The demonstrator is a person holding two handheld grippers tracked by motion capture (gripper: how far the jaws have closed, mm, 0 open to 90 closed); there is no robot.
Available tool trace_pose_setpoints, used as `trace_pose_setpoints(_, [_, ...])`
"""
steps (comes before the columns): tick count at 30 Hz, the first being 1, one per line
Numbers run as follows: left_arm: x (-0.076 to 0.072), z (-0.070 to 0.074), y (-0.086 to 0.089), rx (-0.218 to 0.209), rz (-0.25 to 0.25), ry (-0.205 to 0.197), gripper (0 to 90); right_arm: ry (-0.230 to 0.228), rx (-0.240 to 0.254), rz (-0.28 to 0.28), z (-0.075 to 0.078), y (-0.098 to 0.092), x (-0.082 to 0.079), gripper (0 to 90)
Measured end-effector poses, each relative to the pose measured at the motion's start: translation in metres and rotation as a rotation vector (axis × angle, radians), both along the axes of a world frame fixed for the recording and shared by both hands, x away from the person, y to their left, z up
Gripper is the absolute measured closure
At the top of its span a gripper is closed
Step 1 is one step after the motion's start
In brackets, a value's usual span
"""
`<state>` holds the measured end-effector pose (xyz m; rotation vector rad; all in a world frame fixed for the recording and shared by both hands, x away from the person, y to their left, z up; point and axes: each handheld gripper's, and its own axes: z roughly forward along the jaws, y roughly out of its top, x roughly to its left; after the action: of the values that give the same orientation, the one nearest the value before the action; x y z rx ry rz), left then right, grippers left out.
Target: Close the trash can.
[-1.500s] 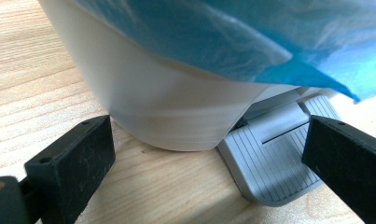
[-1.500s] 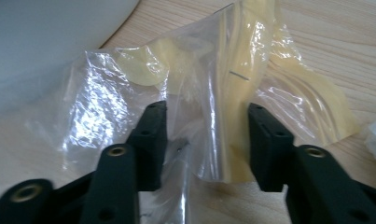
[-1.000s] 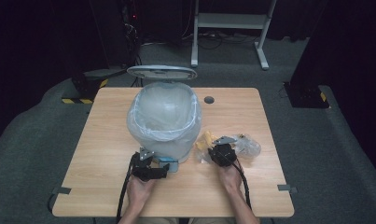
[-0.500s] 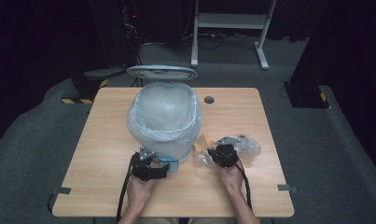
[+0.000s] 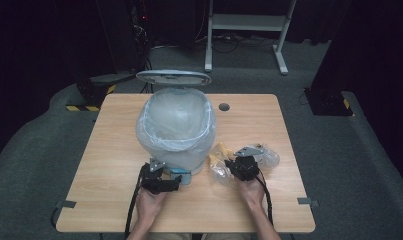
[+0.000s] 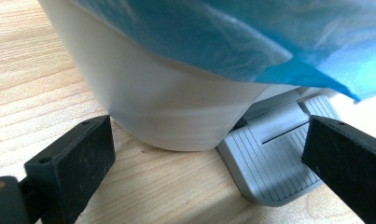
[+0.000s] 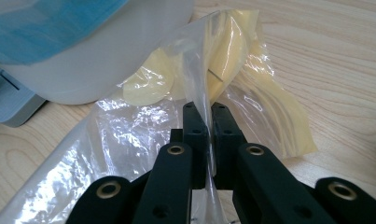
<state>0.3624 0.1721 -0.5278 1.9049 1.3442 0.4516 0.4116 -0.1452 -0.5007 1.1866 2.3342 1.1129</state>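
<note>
The right claw (image 7: 206, 140) is pinched shut on a fold of the clear plastic wrapper (image 7: 129, 140), which lies on the worktop (image 5: 114, 150) just beside the lined pedal bin (image 5: 176, 127) — so the grasp looks done, with lifting and dropping it into the open bin left. The left claw (image 6: 209, 158) stands wide, holding nothing, at the bin's foot by the grey pedal (image 6: 274, 158). The right gripper view shows the film nipped between the pads — the high view shows the bin's raised lid (image 5: 174, 77).

Wooden table (image 5: 114, 175), bin (image 5: 176, 131), wrapper (image 5: 221, 167)
</note>
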Motion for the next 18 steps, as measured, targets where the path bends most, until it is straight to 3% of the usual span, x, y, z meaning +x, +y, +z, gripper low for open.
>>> trace_pose_setpoints(18, [0.0, 0.0, 0.0, -0.001, 0.0, 0.0, 2.5, -0.011, 0.023, 0.025, 0.013, -0.011, -0.01, 86.8])
